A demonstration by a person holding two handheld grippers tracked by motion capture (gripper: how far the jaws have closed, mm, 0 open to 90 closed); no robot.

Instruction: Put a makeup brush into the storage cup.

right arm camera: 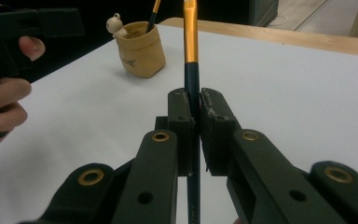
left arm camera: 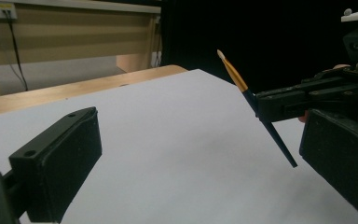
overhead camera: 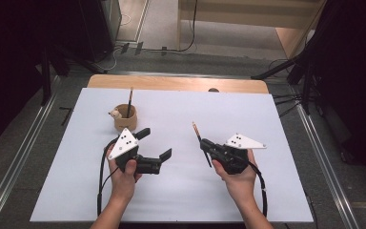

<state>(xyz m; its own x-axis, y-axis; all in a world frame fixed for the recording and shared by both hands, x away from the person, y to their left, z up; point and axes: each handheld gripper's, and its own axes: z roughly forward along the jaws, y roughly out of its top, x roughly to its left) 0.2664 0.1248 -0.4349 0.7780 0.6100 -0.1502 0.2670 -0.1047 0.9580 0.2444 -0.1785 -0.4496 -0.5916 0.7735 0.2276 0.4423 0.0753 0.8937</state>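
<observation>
Desk point(overhead camera: 181, 191): matt white sheet, wooden edge. Pouch point(right arm camera: 141, 49): tan, matt, probably cloth. Brush point(right arm camera: 190, 70): glossy handle, orange over dark blue. Right tongs point(right arm camera: 195, 109): matt black plastic, scuffed pads, brass-look rivets. Left tongs point(overhead camera: 155, 142): matt black plastic.

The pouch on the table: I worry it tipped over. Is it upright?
Upright. The pouch stands on its base on the white sheet, mouth up, with a brush sticking out of it.

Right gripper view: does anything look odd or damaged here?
Nothing spilled or askew. The right gripper is shut on a brush, and its pads show pale scuffs at the edges. The pouch stands upright with another brush inside.
</observation>
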